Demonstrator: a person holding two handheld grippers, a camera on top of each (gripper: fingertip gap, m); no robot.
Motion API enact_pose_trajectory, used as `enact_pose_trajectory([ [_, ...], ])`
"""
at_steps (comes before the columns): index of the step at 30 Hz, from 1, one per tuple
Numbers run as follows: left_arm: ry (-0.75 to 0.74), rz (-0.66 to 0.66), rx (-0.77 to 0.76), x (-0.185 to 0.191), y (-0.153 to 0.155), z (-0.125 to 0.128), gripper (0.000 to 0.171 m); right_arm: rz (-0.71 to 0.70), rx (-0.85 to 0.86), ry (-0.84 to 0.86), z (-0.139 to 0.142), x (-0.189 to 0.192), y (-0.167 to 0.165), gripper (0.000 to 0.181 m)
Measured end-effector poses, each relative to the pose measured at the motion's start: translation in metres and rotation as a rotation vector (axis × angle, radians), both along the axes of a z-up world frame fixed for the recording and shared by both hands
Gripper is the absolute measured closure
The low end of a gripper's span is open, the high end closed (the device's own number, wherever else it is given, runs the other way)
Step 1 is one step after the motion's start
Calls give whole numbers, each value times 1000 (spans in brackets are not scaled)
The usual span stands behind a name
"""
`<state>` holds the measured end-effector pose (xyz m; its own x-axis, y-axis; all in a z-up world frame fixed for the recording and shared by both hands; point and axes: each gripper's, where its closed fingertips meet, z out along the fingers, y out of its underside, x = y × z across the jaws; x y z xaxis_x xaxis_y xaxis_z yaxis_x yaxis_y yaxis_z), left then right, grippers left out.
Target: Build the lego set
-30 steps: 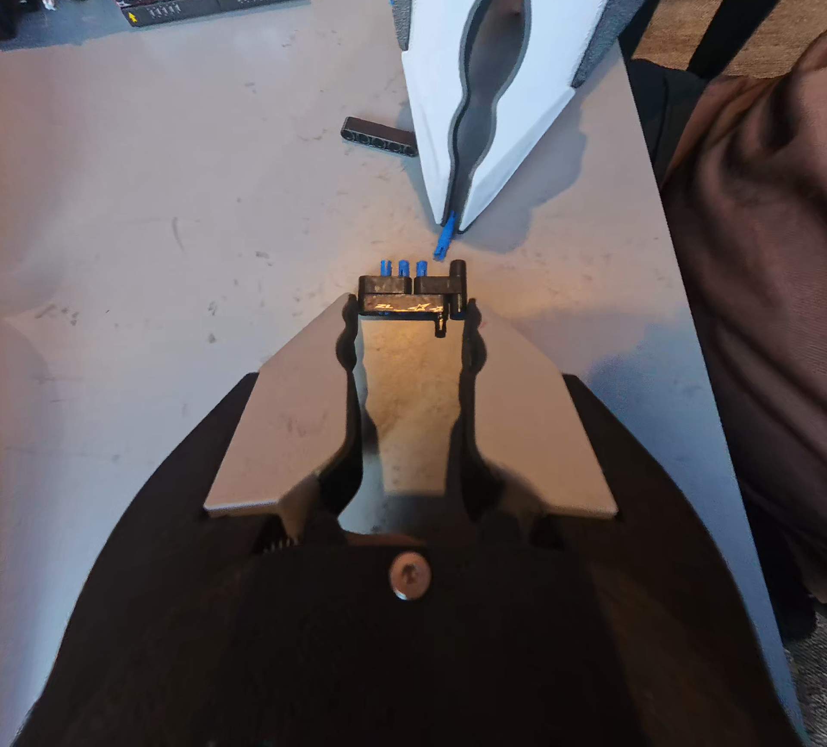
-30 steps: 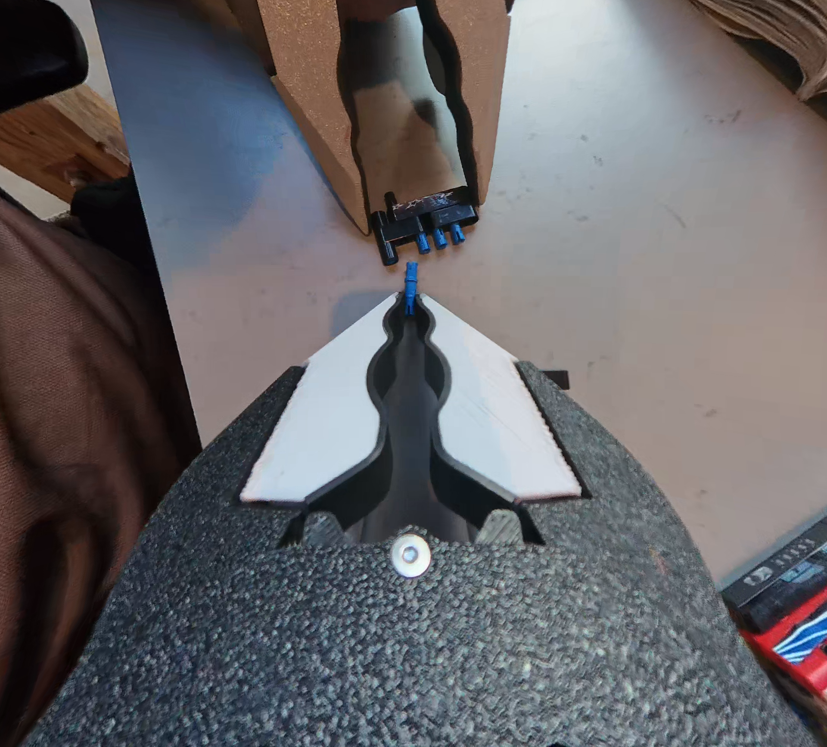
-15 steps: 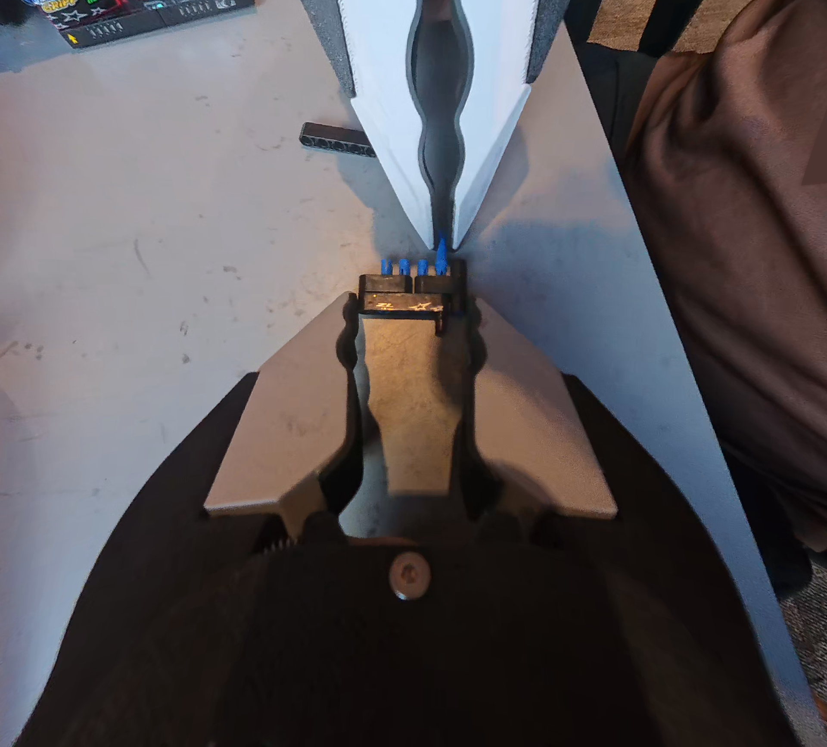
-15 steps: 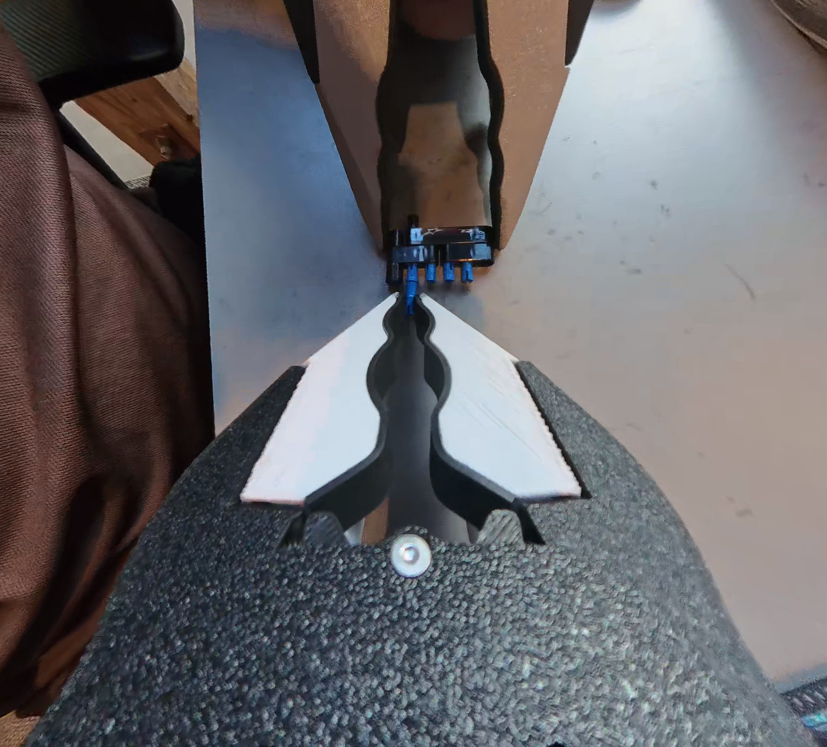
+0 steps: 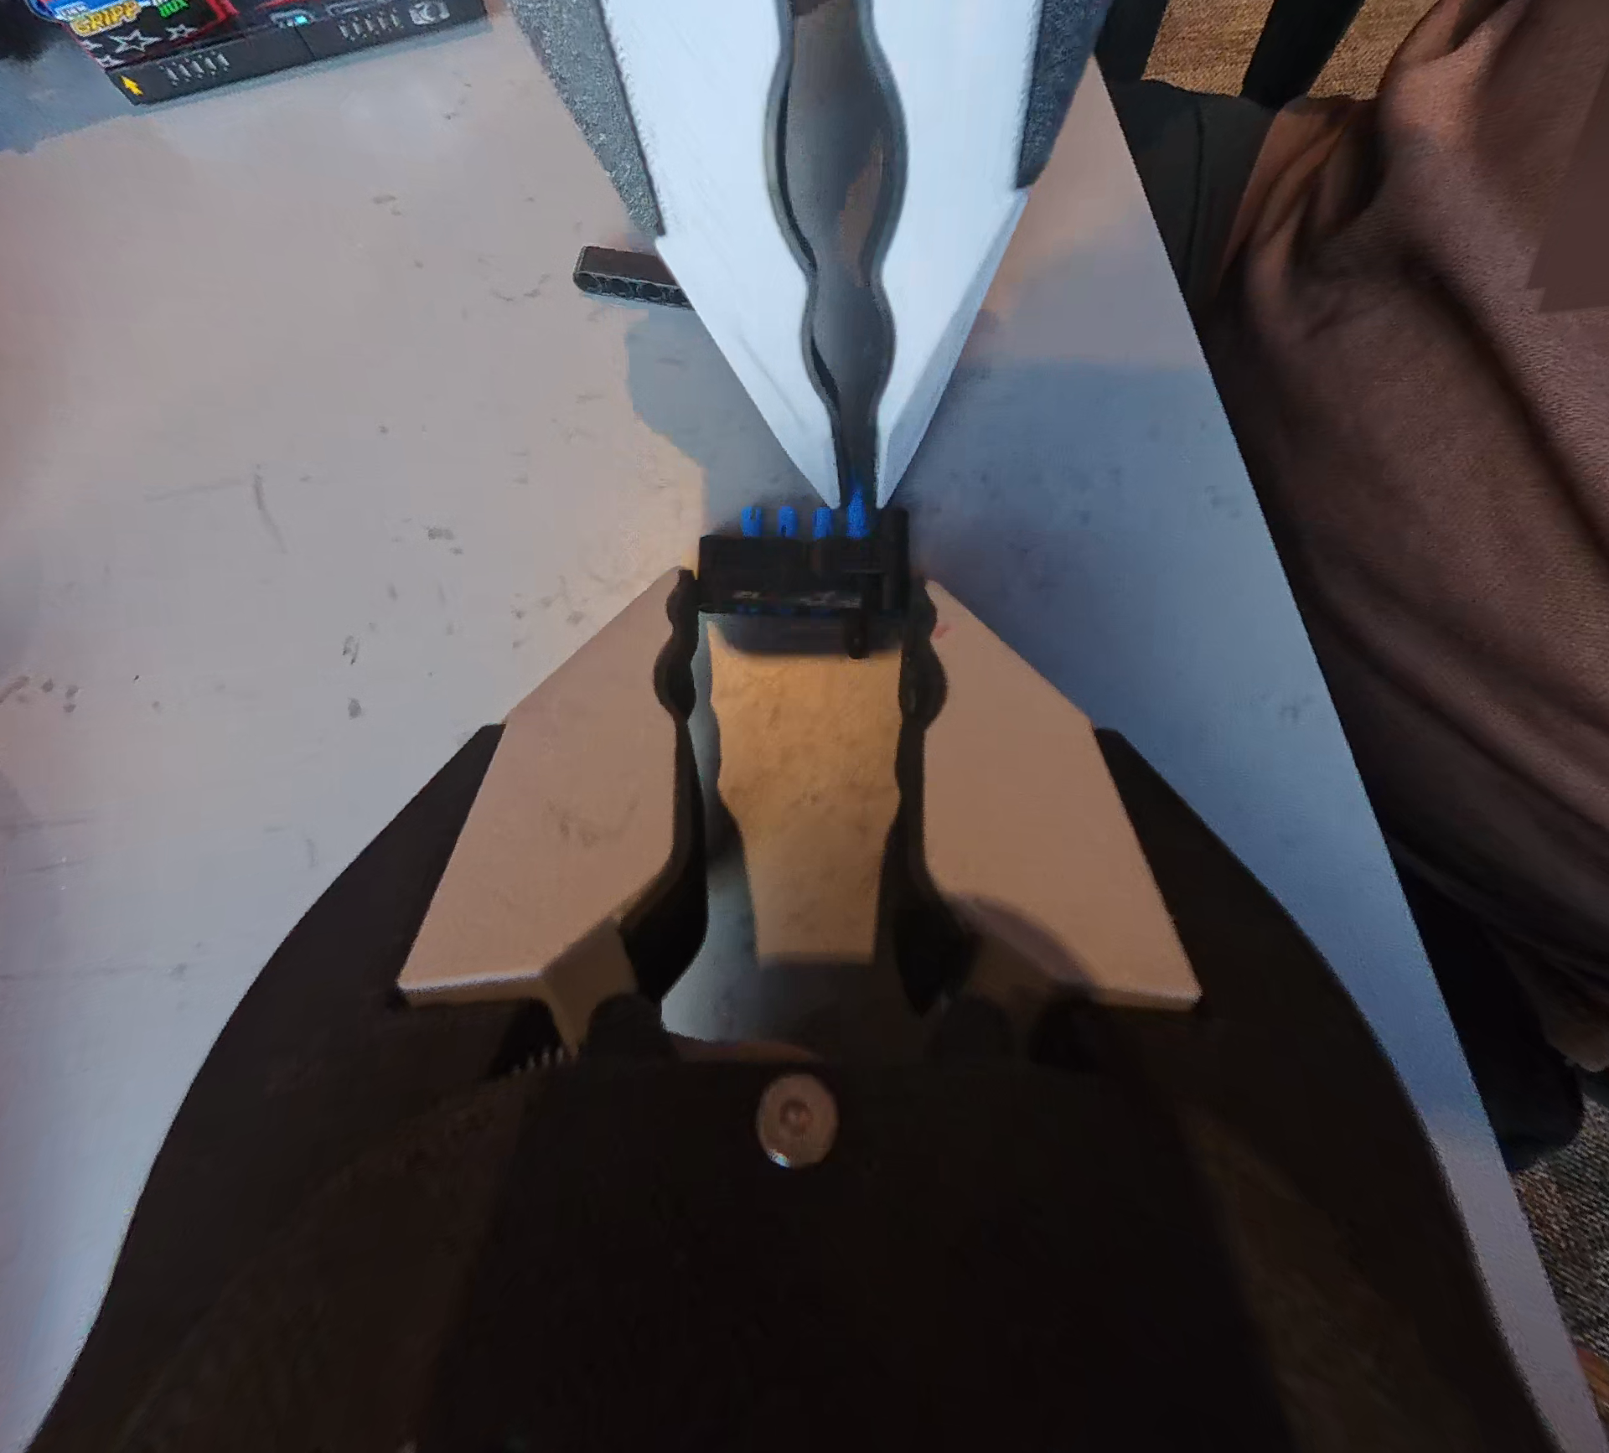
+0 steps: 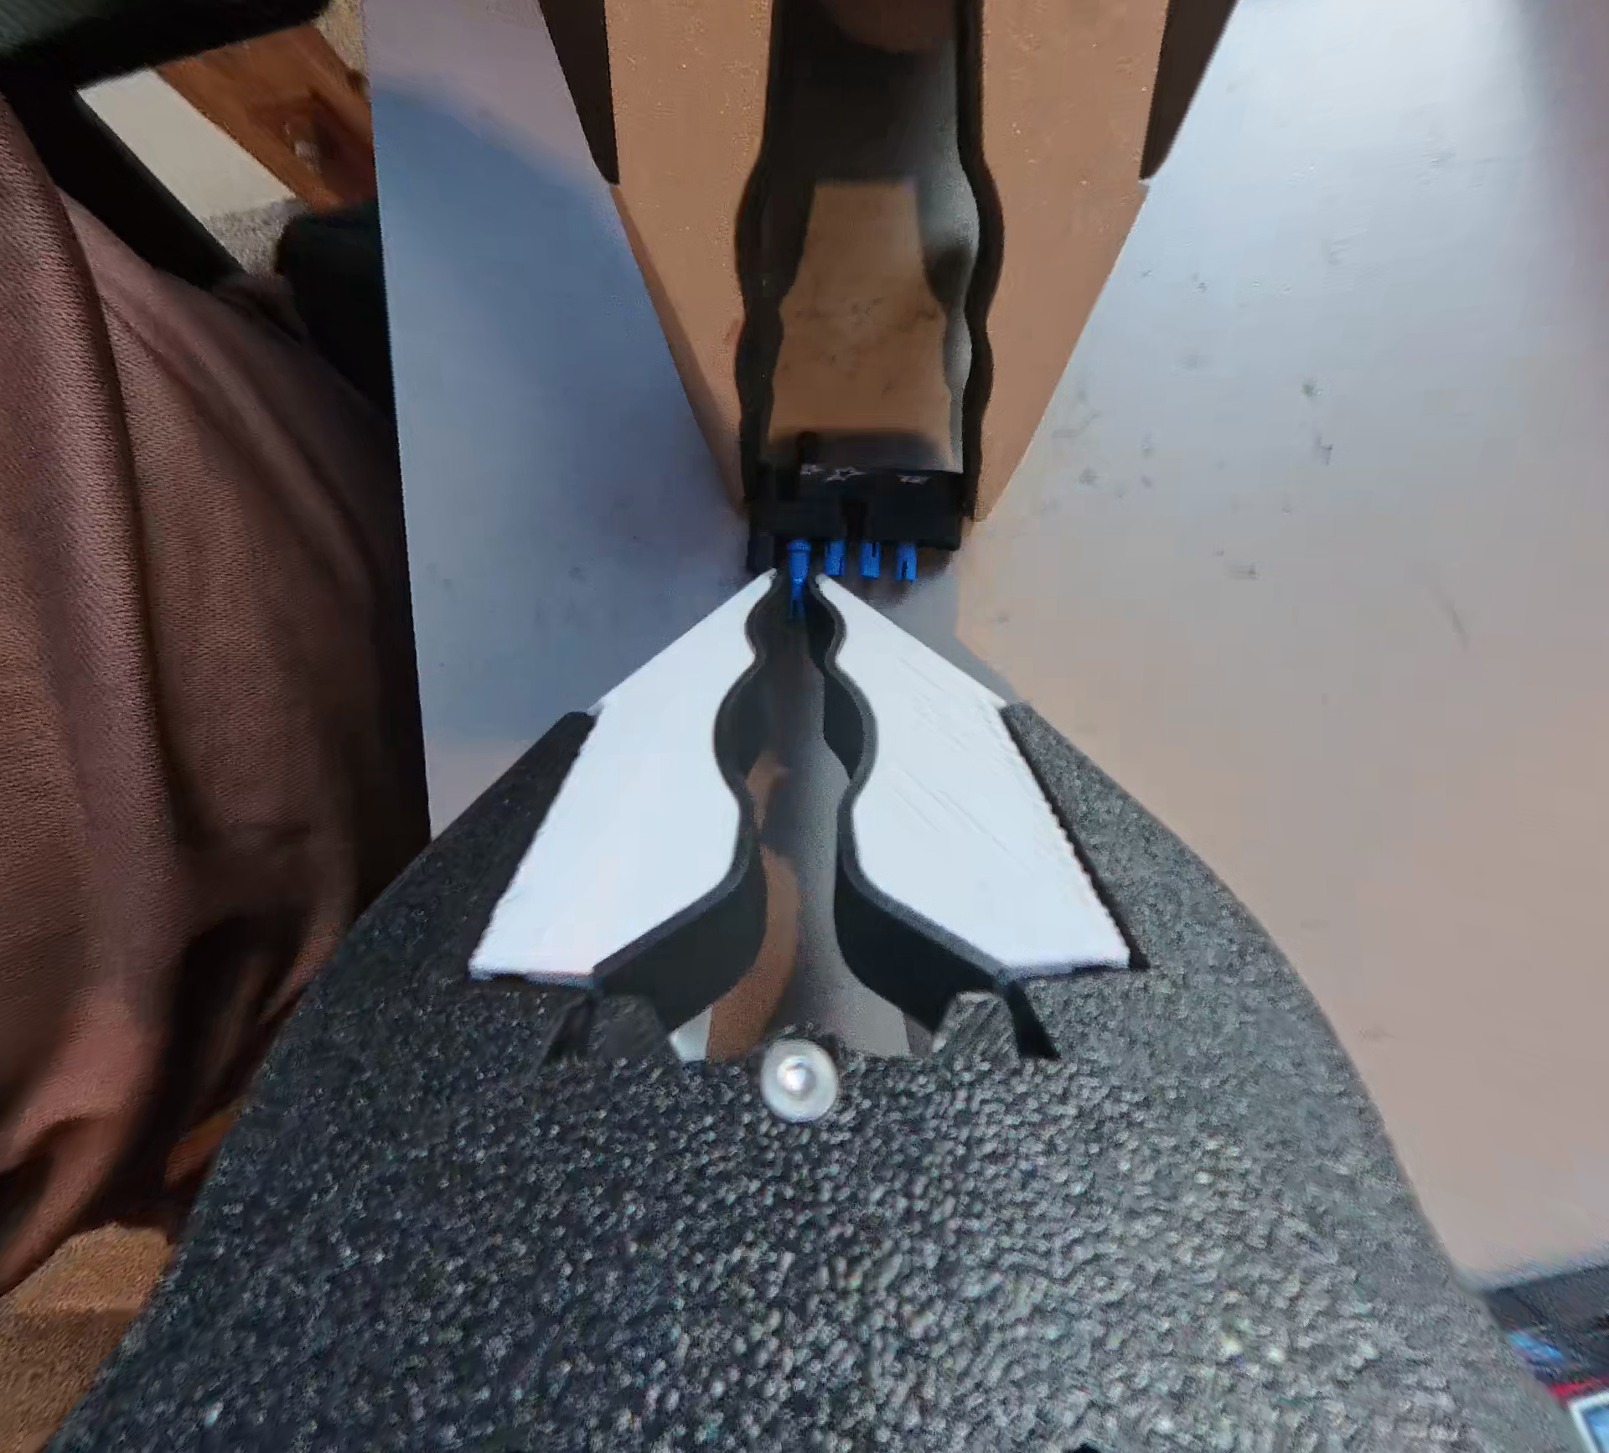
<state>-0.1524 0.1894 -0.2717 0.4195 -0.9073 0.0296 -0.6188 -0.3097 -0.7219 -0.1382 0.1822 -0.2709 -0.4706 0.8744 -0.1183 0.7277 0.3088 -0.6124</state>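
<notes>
Left gripper (image 5: 799,593) clamped on the black lego piece (image 5: 801,571) just above the table (image 5: 261,453); right gripper (image 6: 794,593) pinched on a blue pin (image 6: 795,571), tip at the end hole. Risky: slightly tilted and jamming, or slipping out and dropping.

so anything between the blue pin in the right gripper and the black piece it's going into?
Nothing visible. The small blue lego pin, pinched in the right gripper, already meets the black lego beam assembly held by the left gripper, beside three seated blue pins. How deep it sits is unclear.
</notes>
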Motion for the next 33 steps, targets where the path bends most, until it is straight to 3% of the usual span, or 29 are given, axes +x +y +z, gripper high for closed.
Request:
enact_pose_trajectory([
  [10,2,49,5,-1,1,0,126,-199,-169,40,0,-1,2,176],
  [14,6,53,14,-1,1,0,126,-227,-189,95,18,7,13,181],
  [22,7,55,18,-1,1,0,126,-168,-72,20,-1,13,9,181],
  [33,3,70,6,-1,1,0,127,-159,-84,26,-1,6,5,181],
])
